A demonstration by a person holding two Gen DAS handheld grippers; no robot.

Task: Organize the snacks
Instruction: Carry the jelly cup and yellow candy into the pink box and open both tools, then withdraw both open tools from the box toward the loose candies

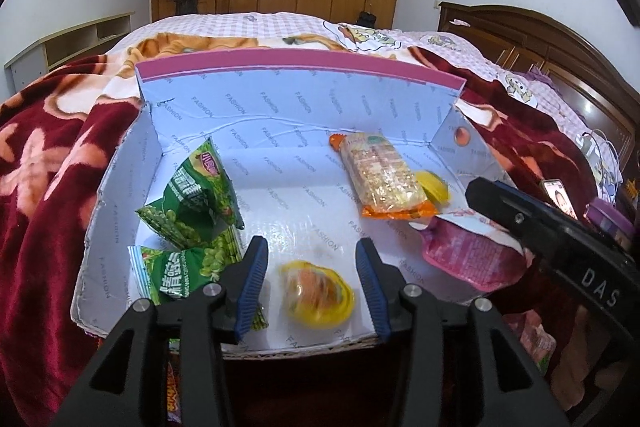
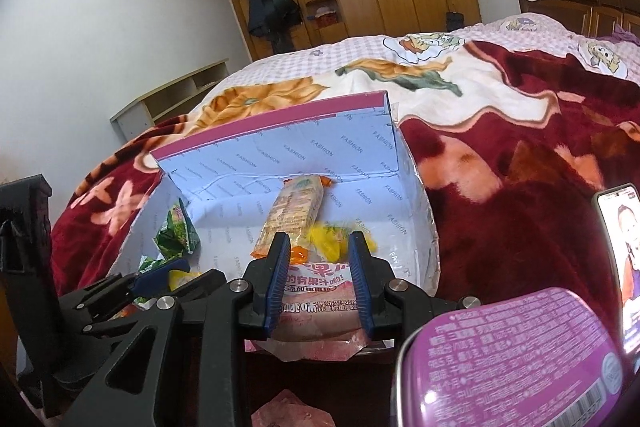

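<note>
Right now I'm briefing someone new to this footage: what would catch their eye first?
Most striking is the open cardboard box lined with pale "FASHION" paper, sitting on a dark red floral blanket. Inside, green pea packets crowd the left, a long orange-ended cracker pack lies toward the back right, and a yellow jelly cup sits at the front between the left tool's spread fingers.

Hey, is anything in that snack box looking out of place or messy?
Yes: the pink pouch lies across the box's right edge, partly hanging outside. The green packets are heaped crookedly in the left corner.
</note>
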